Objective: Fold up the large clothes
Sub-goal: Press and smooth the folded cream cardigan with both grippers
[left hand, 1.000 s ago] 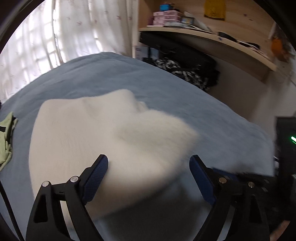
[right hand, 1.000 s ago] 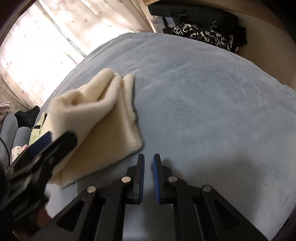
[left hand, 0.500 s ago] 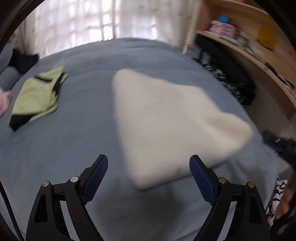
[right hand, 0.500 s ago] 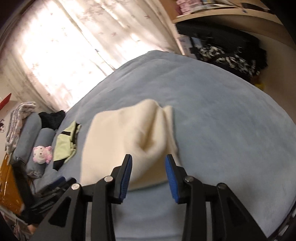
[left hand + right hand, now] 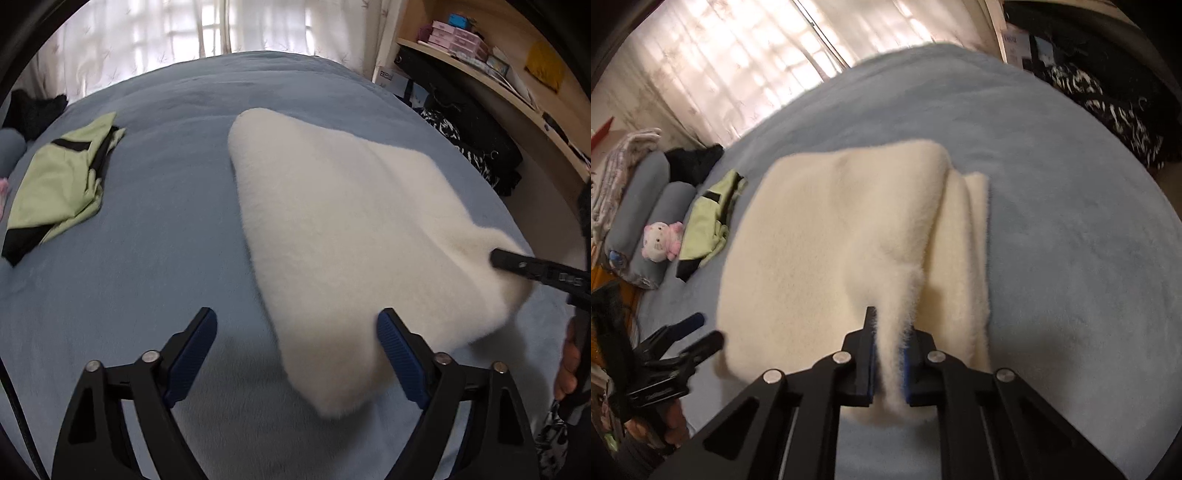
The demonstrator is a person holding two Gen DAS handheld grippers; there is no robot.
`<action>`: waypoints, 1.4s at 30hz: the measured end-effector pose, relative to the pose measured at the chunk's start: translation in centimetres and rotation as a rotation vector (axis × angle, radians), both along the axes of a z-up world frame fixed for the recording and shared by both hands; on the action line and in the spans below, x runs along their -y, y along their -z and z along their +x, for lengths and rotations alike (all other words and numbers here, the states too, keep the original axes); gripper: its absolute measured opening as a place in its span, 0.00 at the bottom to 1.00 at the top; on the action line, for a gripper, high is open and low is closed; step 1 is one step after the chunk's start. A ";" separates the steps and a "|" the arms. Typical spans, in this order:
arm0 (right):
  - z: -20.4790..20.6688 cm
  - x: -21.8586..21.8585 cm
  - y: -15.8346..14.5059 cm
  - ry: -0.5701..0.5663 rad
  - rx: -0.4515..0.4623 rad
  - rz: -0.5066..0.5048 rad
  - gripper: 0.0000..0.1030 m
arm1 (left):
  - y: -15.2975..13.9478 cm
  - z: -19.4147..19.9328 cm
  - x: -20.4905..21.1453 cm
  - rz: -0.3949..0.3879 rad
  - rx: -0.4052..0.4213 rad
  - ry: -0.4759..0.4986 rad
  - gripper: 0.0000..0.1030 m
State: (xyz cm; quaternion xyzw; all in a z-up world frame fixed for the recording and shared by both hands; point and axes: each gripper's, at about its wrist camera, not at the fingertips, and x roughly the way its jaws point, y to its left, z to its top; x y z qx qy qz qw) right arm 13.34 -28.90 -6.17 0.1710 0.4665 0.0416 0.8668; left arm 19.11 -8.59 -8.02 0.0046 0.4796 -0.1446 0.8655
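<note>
A folded cream fleece garment [image 5: 343, 229] lies on the blue bed [image 5: 147, 258]; it also shows in the right wrist view [image 5: 842, 236]. My right gripper [image 5: 889, 354] is shut on the garment's near edge and lifts that corner; it shows at the right of the left wrist view [image 5: 517, 264]. My left gripper [image 5: 297, 350] is open and empty, its jaws wide apart over the garment's near left edge. It shows at the lower left of the right wrist view [image 5: 698, 332].
A green and black garment [image 5: 62, 184] lies on the bed's left side. Grey bolsters [image 5: 646, 206] and a pink plush toy [image 5: 661, 242] sit by the bed's far left. Dark clothes [image 5: 476, 147] and a wooden shelf [image 5: 491, 77] stand to the right.
My right gripper opened, moved onto the garment's near edge and shut on it, raising the corner. My left gripper stayed open and swung back to the garment's left side.
</note>
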 end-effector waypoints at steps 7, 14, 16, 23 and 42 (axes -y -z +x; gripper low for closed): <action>-4.6 2.2 2.2 0.097 0.044 0.003 0.07 | 1.1 0.4 1.0 -0.039 -0.028 0.013 0.71; -4.0 2.2 5.5 0.118 0.005 0.024 0.10 | 3.4 0.6 1.8 -0.050 -0.077 0.011 0.70; -3.6 2.6 4.0 0.095 -0.004 0.049 0.11 | 2.6 0.5 2.0 -0.043 -0.070 0.039 0.70; 0.5 5.3 0.7 0.112 0.058 0.134 0.41 | -0.2 3.4 1.1 -0.093 -0.062 0.070 0.71; 11.4 6.9 1.9 0.100 0.048 0.090 0.10 | 1.6 12.4 0.3 -0.223 -0.143 0.022 0.69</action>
